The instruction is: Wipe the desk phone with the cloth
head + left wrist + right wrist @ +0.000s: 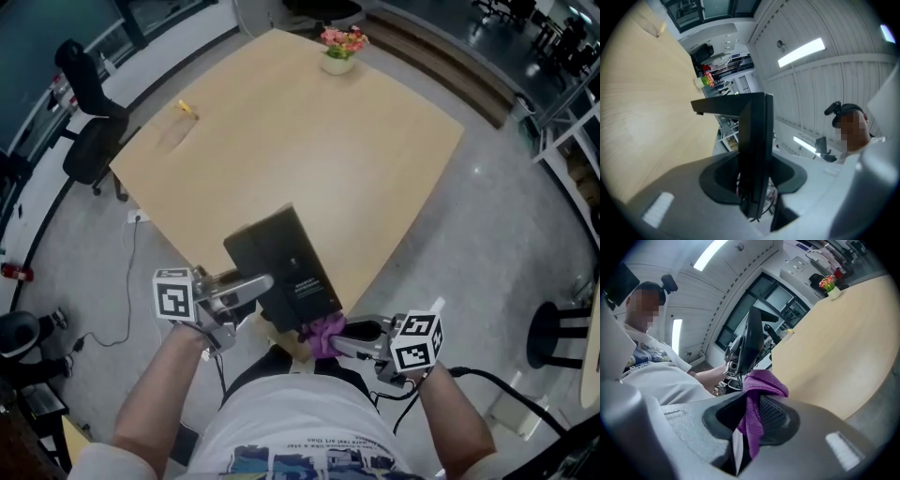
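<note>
At the table (375, 141) edge, level left gripper (263, 284) clamps desk phone (286, 255), right gripper (345, 337) pinches cloth (324, 334).

**Office room with one large table**

Pale wooden table (309, 131) across the middle, with potted flowers (340, 49) at its far edge. Black office chair (89, 127) on the left, dark-framed windows (774, 298) beyond. Speckled grey floor (487, 234) all round, and a black stool (553, 333) near right. Overhead, lit strip lights (801, 51) on a white panelled ceiling (843, 79).
</note>
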`<state>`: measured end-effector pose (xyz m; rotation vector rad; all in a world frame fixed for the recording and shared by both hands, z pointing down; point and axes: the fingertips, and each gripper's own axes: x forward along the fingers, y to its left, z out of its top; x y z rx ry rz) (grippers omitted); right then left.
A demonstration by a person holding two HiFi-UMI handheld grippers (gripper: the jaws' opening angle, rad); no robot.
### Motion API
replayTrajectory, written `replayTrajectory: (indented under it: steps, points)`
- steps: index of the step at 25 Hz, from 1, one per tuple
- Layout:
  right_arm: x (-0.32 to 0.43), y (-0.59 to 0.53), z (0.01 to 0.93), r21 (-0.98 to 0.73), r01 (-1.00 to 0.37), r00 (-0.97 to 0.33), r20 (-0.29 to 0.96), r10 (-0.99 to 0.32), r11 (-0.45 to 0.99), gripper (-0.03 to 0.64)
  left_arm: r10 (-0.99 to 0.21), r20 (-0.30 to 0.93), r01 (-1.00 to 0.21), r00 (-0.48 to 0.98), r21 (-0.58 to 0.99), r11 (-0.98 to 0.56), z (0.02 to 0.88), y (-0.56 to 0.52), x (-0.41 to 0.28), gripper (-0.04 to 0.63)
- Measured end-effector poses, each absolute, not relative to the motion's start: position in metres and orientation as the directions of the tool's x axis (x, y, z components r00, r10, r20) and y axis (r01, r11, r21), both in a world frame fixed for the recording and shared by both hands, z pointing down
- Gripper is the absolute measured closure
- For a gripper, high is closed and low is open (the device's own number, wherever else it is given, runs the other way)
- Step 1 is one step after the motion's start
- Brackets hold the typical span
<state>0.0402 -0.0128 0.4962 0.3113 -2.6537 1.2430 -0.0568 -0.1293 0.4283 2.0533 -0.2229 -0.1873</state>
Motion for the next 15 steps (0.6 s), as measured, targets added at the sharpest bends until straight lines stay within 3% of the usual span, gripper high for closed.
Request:
replayTrajectory:
  steps: [8, 15]
  points:
    - [0.012, -0.005, 0.484, -0.616, -0.261, -0.936, 0.35, -0.039, 0.743, 0.529, -0.217, 0.002, -0.104, 0.976, 0.881, -0.462, 0.439, -0.132, -0.058, 0.414]
    - [0.044, -0.018, 0.482, -0.558, -0.362, -0.895, 0.432, -0.111, 0.747, 0.529, -0.164, 0.009, -0.087, 0.986, 0.879, -0.469, 0.447, -0.13, -0.062, 0.414]
